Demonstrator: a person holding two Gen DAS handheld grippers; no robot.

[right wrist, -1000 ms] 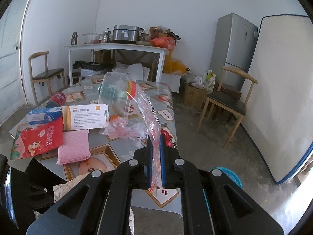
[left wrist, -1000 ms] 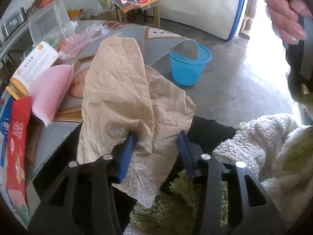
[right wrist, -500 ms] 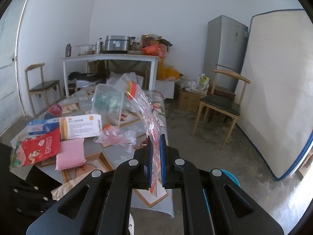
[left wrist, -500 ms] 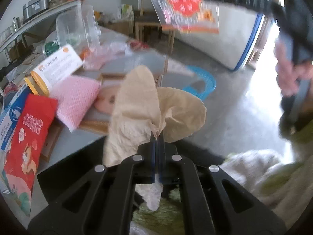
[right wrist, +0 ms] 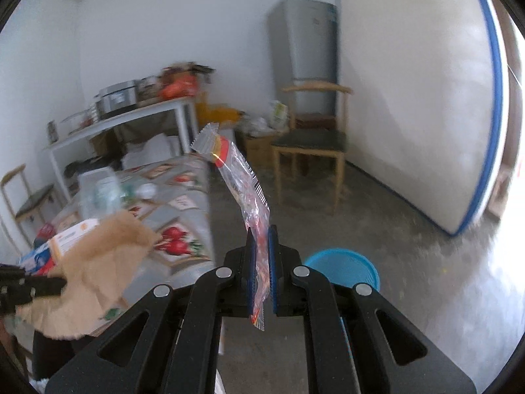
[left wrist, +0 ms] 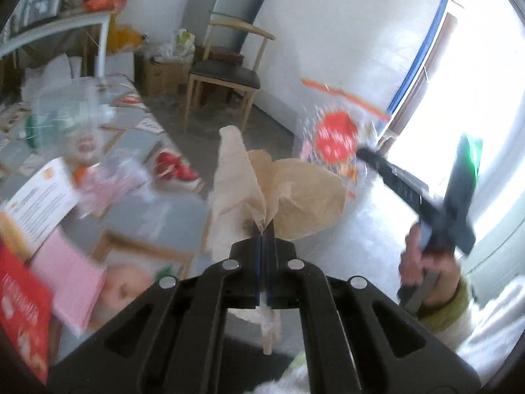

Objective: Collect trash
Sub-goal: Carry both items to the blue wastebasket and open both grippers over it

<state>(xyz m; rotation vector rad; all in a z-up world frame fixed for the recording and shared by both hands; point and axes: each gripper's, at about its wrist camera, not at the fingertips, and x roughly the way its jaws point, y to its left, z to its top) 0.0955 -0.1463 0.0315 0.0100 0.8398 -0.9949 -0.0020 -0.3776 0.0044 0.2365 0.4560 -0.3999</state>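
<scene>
Bin (right wrist: 341, 267) beside table edge (right wrist: 210, 216)

Daylight is pouring in from the doorway (left wrist: 459, 131) to the right of the left gripper (left wrist: 264, 239), blowing that side out to white. Motion blur is smearing the table (left wrist: 157, 216) clutter left of it. Fisheye curvature is bending and darkening both views' edges.

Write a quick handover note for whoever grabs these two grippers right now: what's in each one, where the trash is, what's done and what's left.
Left gripper: jaws shut on the crumpled brown paper.
Right gripper: jaws shut on the clear snack wrapper.
Blue bin: on the floor beside the table, just beyond the right gripper.
Done: both pieces are lifted.
Left: drop both in the bin. The white box, pink cloth and red packet remain on the table.
</scene>
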